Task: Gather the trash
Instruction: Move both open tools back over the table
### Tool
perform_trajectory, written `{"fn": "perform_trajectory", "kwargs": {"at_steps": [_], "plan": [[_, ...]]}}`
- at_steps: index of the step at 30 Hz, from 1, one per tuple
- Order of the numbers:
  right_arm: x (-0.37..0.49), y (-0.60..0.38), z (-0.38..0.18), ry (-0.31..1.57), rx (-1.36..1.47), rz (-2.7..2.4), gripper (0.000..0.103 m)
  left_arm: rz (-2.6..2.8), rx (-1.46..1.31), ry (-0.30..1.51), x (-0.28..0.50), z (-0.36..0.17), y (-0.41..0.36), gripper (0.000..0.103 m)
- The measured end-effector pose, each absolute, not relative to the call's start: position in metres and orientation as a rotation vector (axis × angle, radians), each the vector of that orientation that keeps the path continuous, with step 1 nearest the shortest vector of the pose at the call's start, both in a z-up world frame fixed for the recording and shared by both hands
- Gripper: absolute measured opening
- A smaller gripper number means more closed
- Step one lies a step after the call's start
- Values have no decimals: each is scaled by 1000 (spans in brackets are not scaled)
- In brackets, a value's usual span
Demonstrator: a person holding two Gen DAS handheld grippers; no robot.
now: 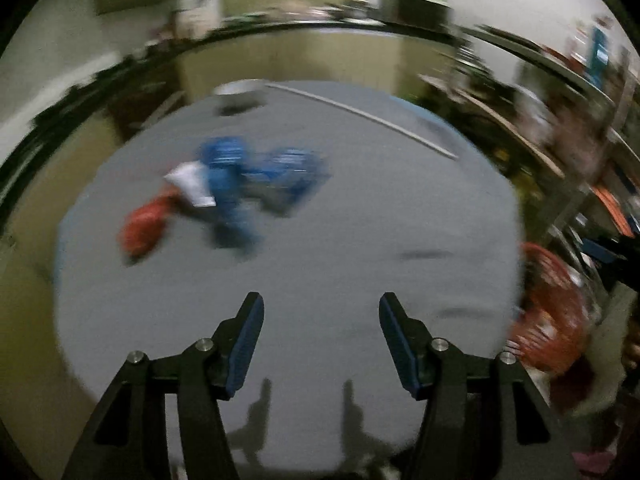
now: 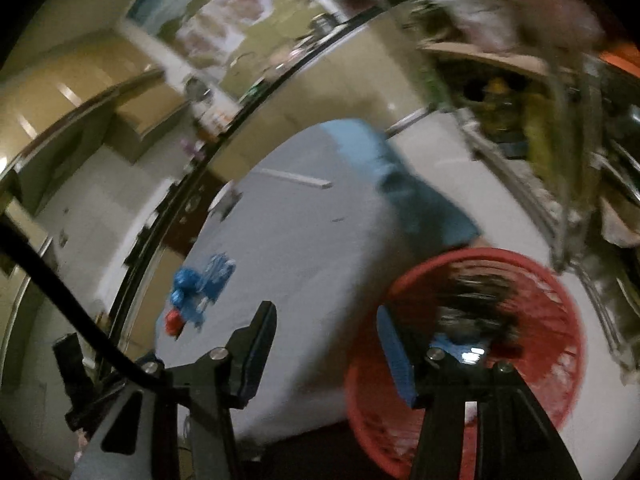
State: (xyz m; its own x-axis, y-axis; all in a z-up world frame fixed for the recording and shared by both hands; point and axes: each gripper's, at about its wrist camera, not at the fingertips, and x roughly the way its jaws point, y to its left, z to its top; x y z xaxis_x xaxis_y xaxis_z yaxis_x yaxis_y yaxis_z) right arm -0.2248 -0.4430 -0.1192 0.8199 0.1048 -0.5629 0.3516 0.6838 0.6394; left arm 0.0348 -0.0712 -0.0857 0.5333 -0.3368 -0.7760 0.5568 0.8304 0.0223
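Blurred trash lies on the grey table top (image 1: pixel 320 248): crumpled blue wrappers (image 1: pixel 256 184), a white scrap (image 1: pixel 190 182) and a red crumpled piece (image 1: pixel 144 228). My left gripper (image 1: pixel 322 312) hovers over bare table, nearer than the trash, open with nothing between its fingers. In the right wrist view the same blue wrappers (image 2: pixel 204 280) and red piece (image 2: pixel 174 324) lie far left. My right gripper (image 2: pixel 326 320) is open and holds nothing, at the table's edge beside a red mesh basket (image 2: pixel 552 320). The basket holds dark trash (image 2: pixel 476 304) and a blue scrap (image 2: pixel 452 344).
A white rod (image 1: pixel 360 114) lies across the far table, with a pale round dish (image 1: pixel 240 90) by its end. The red basket (image 1: pixel 552 312) stands off the table's right edge. A blue cloth (image 2: pixel 420 192) hangs over the table edge. Cluttered shelves (image 2: pixel 520 120) rise behind.
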Motion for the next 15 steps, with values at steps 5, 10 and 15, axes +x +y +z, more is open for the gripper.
{"fn": "perform_trajectory", "kwargs": {"at_steps": [5,10,15], "plan": [[-151,-391,-96,661,737,1,56,-369,191,835,73,-78,7,62],[-79,-335,-74,693,651,130,56,-279,143,822,106,-78,53,65],[-7,-285,-66,742,605,218,56,-279,136,827,137,-84,59,66]]}}
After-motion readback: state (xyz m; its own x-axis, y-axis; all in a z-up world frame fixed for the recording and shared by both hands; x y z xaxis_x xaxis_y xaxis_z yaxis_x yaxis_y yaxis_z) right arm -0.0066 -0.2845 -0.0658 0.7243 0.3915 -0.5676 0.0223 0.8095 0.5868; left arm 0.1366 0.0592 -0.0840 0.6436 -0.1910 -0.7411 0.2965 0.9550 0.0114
